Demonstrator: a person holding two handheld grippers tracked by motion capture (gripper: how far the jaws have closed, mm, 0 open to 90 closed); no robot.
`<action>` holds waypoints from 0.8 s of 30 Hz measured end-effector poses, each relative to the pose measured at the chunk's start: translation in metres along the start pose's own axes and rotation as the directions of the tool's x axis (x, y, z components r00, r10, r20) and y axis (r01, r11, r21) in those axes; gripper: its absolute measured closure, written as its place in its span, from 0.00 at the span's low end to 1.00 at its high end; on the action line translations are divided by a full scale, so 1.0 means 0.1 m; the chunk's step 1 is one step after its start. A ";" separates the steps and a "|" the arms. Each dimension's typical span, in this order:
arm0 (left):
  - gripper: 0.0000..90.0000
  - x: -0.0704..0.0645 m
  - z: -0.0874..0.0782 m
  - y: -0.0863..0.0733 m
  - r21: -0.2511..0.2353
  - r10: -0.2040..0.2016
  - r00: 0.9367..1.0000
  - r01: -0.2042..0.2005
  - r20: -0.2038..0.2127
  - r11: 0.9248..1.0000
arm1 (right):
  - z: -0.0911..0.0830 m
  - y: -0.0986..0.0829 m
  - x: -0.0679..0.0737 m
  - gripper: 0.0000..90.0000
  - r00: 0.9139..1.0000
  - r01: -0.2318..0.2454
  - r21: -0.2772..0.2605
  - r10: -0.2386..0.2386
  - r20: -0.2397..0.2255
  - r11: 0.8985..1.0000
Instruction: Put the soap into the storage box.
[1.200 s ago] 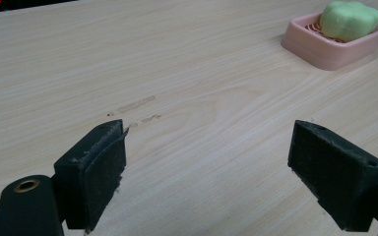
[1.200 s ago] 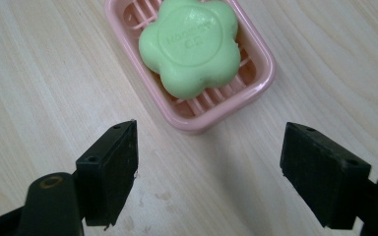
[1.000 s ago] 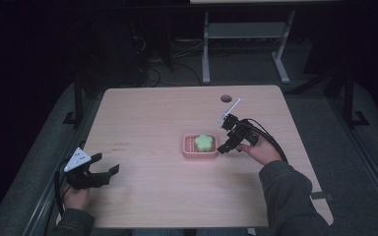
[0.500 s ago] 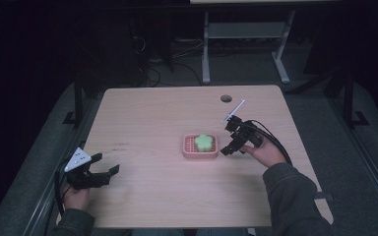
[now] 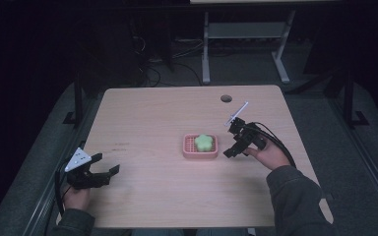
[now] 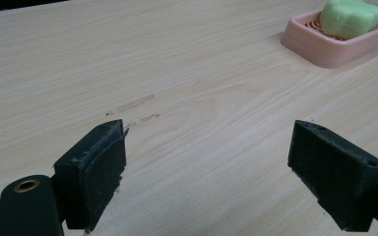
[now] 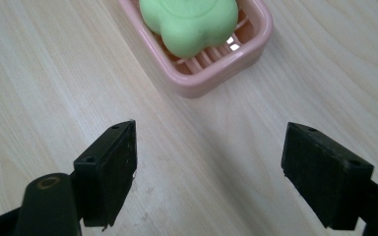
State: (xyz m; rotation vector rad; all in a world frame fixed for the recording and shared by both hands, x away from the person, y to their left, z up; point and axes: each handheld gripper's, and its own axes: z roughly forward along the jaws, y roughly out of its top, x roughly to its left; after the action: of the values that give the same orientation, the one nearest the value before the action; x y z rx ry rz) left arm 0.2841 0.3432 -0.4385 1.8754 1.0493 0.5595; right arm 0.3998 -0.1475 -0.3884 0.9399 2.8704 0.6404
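A green flower-shaped soap [image 5: 204, 142] [image 7: 191, 22] [image 6: 349, 17] lies in a pink slatted soap dish [image 5: 191, 153] [image 7: 211, 78] [image 6: 320, 49] near the middle of the wooden table [image 5: 177, 113]. My right gripper [image 5: 232, 150] [image 7: 209, 172] hovers just right of the dish, open, nothing between its jaws. My left gripper [image 5: 103, 169] [image 6: 209, 177] sits low over the table's near left corner, open and empty, far from the dish.
A round cable hole [image 5: 226, 98] sits near the table's far edge. Beyond the table is dark floor with cables and a white stand's legs [image 5: 280, 69]. Faint scuff marks [image 6: 135, 104] show on the wood ahead of the left gripper.
My right gripper has drawn back to the right, a little away from the soap dish. The soap stays in the dish. The left gripper has not moved.
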 end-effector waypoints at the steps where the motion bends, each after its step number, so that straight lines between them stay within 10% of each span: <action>1: 0.15 0.00 0.00 0.00 0.001 0.001 1.000 -0.001 0.000 1.000 | 0.01 -0.02 -0.01 0.23 1.000 -0.001 -0.002 0.001 -0.002 1.000; 24: 0.15 -0.01 0.01 0.00 0.004 0.006 1.000 -0.006 0.001 1.000 | 0.00 -0.29 0.01 0.23 0.999 -0.032 -0.007 0.032 -0.013 0.999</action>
State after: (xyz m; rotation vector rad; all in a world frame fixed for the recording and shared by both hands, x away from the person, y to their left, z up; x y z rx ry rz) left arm 0.2842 0.3419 -0.4395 1.8823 1.0454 0.5608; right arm 0.3826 -0.1678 -0.3997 0.9862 2.8679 0.6617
